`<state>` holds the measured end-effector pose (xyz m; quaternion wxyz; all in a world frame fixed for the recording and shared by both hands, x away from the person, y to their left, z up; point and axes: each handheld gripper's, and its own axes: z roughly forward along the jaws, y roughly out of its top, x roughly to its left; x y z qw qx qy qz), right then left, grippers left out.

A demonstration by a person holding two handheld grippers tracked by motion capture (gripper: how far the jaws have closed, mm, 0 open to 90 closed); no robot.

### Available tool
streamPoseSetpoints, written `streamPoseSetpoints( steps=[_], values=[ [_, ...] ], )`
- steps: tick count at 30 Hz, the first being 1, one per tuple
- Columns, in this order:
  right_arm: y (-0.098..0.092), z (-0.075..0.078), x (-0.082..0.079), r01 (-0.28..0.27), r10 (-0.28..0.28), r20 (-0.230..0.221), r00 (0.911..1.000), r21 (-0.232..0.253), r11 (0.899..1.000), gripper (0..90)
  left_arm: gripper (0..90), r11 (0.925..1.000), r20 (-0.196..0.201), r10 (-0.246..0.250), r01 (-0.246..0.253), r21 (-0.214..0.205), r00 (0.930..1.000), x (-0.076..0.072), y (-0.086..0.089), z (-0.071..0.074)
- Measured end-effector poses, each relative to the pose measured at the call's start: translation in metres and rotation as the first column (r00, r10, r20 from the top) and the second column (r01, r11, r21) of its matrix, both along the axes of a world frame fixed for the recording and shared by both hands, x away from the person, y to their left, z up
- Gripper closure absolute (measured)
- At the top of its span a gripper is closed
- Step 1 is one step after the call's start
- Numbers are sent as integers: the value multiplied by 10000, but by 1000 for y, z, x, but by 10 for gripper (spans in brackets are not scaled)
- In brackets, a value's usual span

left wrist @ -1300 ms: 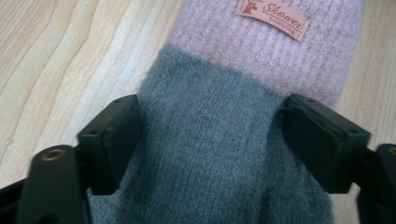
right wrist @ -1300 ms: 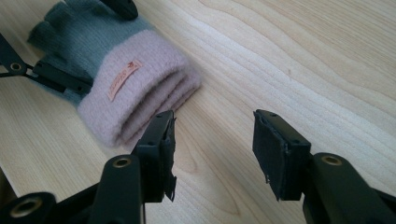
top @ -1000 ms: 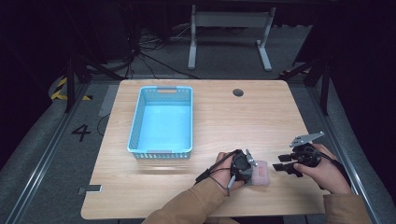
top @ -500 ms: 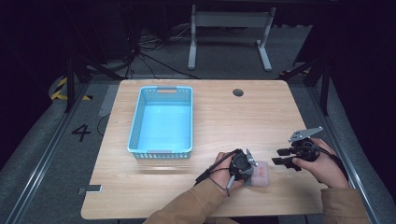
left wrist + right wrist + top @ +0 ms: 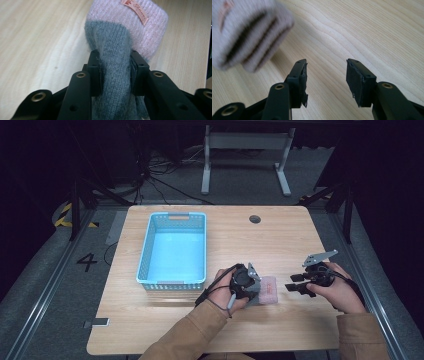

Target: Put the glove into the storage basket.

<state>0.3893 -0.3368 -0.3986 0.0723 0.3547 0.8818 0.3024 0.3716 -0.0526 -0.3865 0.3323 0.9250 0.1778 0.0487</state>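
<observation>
A knitted sock (image 5: 125,32), grey with a pink cuff and a small orange label, lies on the wooden table (image 5: 280,240) near its front edge. My left gripper (image 5: 115,72) is shut on the sock's grey part, and the pink cuff sticks out beyond the jaws. From above, the sock (image 5: 269,290) shows as a pale pink patch right of my left gripper (image 5: 252,287). My right gripper (image 5: 292,287) stands open just right of the sock, its jaws empty. In the right gripper view the cuff (image 5: 244,32) sits blurred at upper left, off the open jaws' line (image 5: 326,75).
A light blue plastic basket (image 5: 173,251) stands empty on the left half of the table. A small dark round hole (image 5: 255,219) marks the table's far side. Bare wood lies to the right and behind my grippers.
My right gripper has drawn back a little to the right, away from the sock. The left gripper and the sock have stayed in place.
</observation>
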Motion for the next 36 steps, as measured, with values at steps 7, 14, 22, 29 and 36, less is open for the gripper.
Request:
streamPoseSetpoints(
  steps=[7, 14, 22, 29, 36],
  values=[
    [3, -3, 4, -47, 47, -72, 10000, -21, 10000, 516, 678, 9994, 403, 318, -313, -129, 9987, 9, 25, 18],
    [4, -6, 4, -66, 66, -104, 9999, -70, 10000, 513, 677, 9962, 718, 854, -840, -220, 9938, 21, 61, 40],
    [-1, -9, 0, 188, -190, -192, 9996, -100, 9998, 511, 676, 9899, 1138, 1414, -1419, -37, 9834, 30, 98, 54],
    [-4, -11, -4, 254, -257, -202, 9995, -135, 9996, 511, 676, 9840, 1220, 1763, -1780, 37, 9768, 41, 125, 60],
    [-8, -14, -8, 401, -406, -297, 9987, -176, 9990, 510, 674, 9665, 1082, 2528, -2561, 174, 9614, 60, 161, 59]
  ],
)
